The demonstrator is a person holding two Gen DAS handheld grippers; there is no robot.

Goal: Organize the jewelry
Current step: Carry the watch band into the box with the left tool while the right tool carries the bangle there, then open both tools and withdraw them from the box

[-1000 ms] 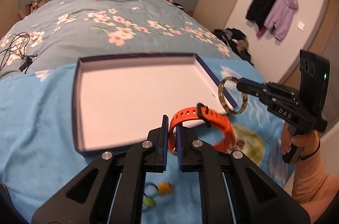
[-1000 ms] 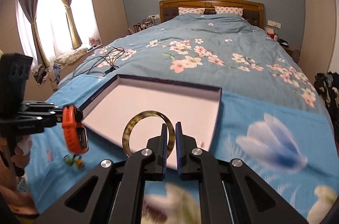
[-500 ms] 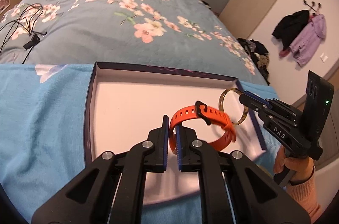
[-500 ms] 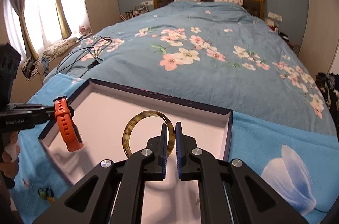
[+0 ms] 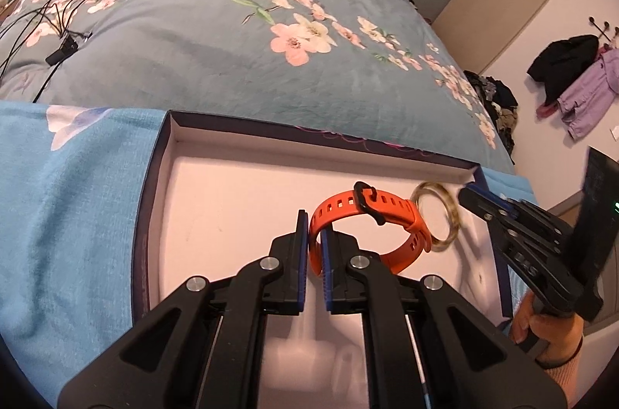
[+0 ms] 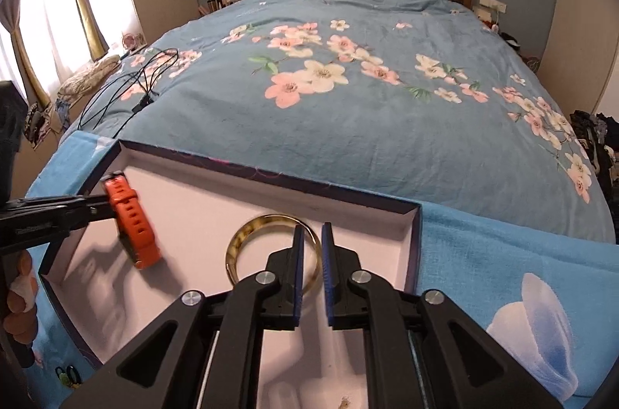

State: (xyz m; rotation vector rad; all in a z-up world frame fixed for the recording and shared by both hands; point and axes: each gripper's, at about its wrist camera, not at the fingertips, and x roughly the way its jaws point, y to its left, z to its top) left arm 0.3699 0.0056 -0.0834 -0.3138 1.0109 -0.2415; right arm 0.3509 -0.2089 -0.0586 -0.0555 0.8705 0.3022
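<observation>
While both grippers hang over the shallow box (image 6: 410, 246) lying on the bed (image 6: 367, 107), the step in hand looks like setting two pieces down inside it. The left gripper (image 5: 315, 246) has its pads pressed together on the strap of the orange watch (image 5: 371, 235), which hangs above the pale floor of the box toward its right half. The right gripper (image 6: 311, 264) has just been easing its jaws apart, and the amber bangle (image 6: 271, 254) sits between the blue pads with slight gaps showing, so the pinch seems to be letting go near the box's right wall. Next, I judge, the bangle should drop flat onto the box floor, and the watch needs lowering and releasing beside it, not on top. A small green and yellow trinket (image 6: 67, 376) lies outside the box, near its left corner, yet to be collected.
</observation>
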